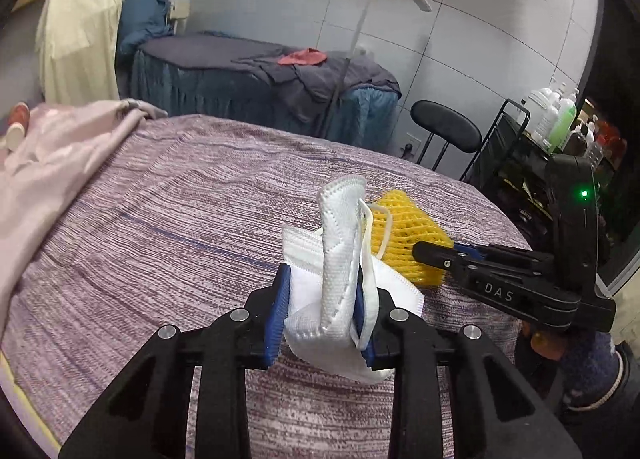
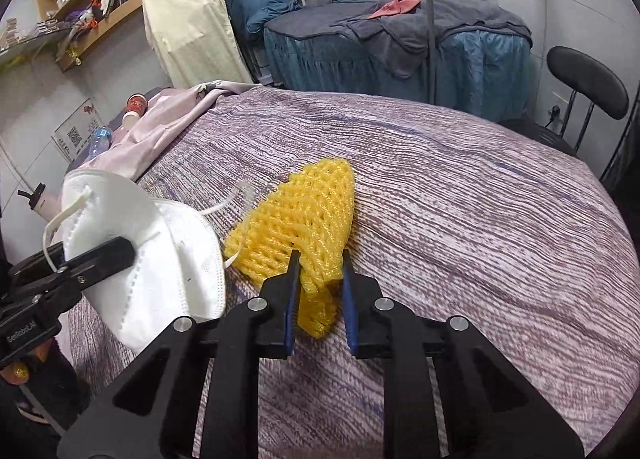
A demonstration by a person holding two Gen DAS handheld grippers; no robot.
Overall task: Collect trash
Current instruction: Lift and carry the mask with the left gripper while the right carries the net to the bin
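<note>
A crumpled white face mask (image 1: 336, 291) is pinched between the blue pads of my left gripper (image 1: 324, 279), lifted slightly off the purple striped bed cover (image 1: 180, 219). The same mask (image 2: 160, 259) shows at the left in the right wrist view, with the left gripper (image 2: 100, 255) clamped on it. A yellow foam fruit net (image 2: 304, 219) lies on the cover just right of the mask. My right gripper (image 2: 320, 259) is shut on the net's near end, and it also appears as a black gripper (image 1: 436, 253) at the net (image 1: 404, 235) in the left wrist view.
A pink sheet (image 1: 60, 163) is bunched at the bed's left with cups (image 2: 134, 109) and a bottle (image 2: 98, 141) beyond it. A blue-draped table (image 1: 256, 87), a black stool (image 1: 446, 127) and a cart of bottles (image 1: 556, 119) stand behind. A shoe (image 1: 600, 379) shows lower right.
</note>
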